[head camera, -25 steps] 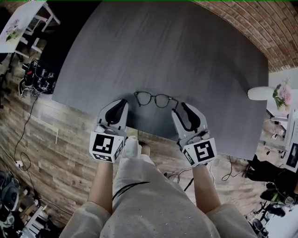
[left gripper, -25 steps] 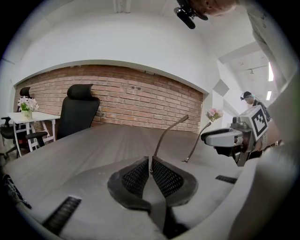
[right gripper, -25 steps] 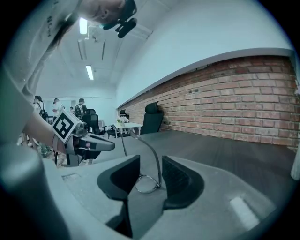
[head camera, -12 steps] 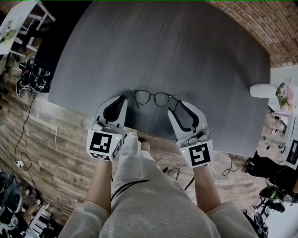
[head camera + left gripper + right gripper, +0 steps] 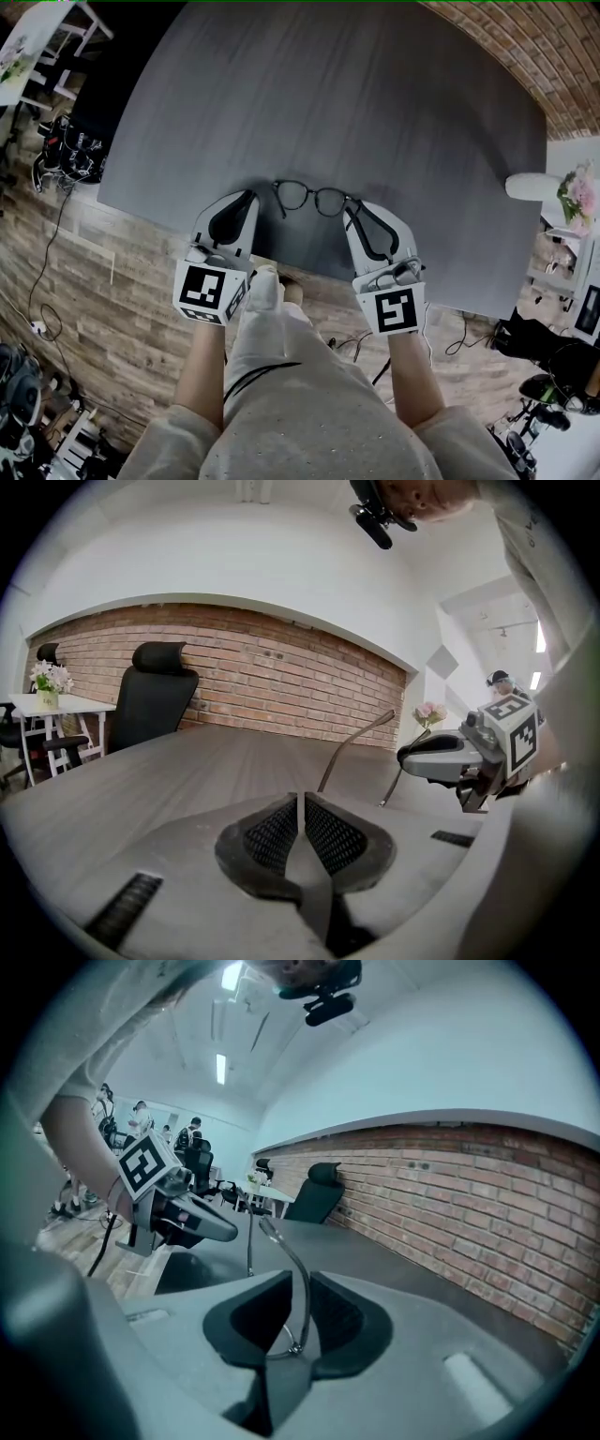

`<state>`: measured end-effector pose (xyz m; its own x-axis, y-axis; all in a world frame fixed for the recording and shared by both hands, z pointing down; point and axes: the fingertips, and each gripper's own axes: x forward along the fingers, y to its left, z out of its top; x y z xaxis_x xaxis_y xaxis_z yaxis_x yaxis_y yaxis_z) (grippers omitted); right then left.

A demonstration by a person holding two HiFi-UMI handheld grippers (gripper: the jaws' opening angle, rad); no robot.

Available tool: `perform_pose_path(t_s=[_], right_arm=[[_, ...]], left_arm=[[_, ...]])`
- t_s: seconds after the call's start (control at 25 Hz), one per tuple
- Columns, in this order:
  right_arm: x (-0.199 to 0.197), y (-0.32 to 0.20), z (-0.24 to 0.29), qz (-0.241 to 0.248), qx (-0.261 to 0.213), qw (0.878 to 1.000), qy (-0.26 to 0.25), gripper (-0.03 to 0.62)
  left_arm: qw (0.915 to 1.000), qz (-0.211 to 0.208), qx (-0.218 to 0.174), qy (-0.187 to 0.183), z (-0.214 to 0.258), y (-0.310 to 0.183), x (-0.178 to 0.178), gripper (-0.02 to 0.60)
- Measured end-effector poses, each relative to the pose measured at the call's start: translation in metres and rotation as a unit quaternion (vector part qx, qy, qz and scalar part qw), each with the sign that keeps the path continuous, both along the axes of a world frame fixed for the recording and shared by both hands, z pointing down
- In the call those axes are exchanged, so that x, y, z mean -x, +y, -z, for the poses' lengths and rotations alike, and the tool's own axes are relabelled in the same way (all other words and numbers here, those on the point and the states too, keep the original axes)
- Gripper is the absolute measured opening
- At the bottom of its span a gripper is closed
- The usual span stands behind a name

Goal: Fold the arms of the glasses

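Note:
Black-framed glasses (image 5: 309, 199) lie near the front edge of the grey table (image 5: 375, 103), arms open toward me. My left gripper (image 5: 251, 197) rests just left of the frame. In the left gripper view this gripper (image 5: 300, 803) is shut, its pads meeting on a thin slit, and a glasses arm (image 5: 354, 745) rises just beyond them. My right gripper (image 5: 361, 214) is at the frame's right end. Its jaws are closing in the right gripper view (image 5: 292, 1283), with the right glasses arm (image 5: 302, 1279) lying against one pad and a gap left to the other.
A white vase with pink flowers (image 5: 534, 186) stands at the table's right edge. My legs and wooden flooring with cables (image 5: 56, 150) lie below the table's front edge. A black office chair (image 5: 155, 691) and a brick wall (image 5: 281, 682) stand beyond the table.
The right gripper has rolled and its wide-open jaws have narrowed around the right arm of the glasses. The left gripper and the glasses have kept their places.

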<state>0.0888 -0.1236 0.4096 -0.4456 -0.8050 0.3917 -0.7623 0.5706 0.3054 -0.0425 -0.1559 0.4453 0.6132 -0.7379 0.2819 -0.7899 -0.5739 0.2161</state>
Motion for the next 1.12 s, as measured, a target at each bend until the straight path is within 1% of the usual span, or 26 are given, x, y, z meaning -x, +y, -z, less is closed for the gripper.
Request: perform_pose_path(t_s=[0.08,0.2,0.44,0.56,0.84,1.12], right_arm=[[0.002,-0.001,-0.001,-0.002,-0.001,1.0,0.006,0.037],[0.007,-0.005,-0.003,-0.003,-0.001,1.0,0.01,0.018],[0.021,-0.011,-0.006,0.015,-0.006,0.999,0.032,0.018],[0.029,-0.013,-0.01,0.03,-0.007,0.998,0.052,0.018],[0.047,-0.018,-0.022,0.073,-0.018,0.991,0.114,0.02],[0.062,-0.02,-0.037,0.105,-0.011,0.984,0.145,0.031]], left_arm=[[1.0,0.001,0.0,0.001,0.0,0.0,0.002,0.021],[1.0,0.004,0.0,0.003,0.001,-0.001,0.007,0.021],[1.0,0.006,-0.001,0.007,0.001,-0.001,0.014,0.021],[1.0,0.004,0.002,0.006,-0.001,-0.001,0.015,0.021],[0.9999,0.006,0.004,0.009,-0.003,-0.001,0.019,0.021],[0.9999,0.008,0.003,0.011,-0.001,-0.003,0.023,0.021]])
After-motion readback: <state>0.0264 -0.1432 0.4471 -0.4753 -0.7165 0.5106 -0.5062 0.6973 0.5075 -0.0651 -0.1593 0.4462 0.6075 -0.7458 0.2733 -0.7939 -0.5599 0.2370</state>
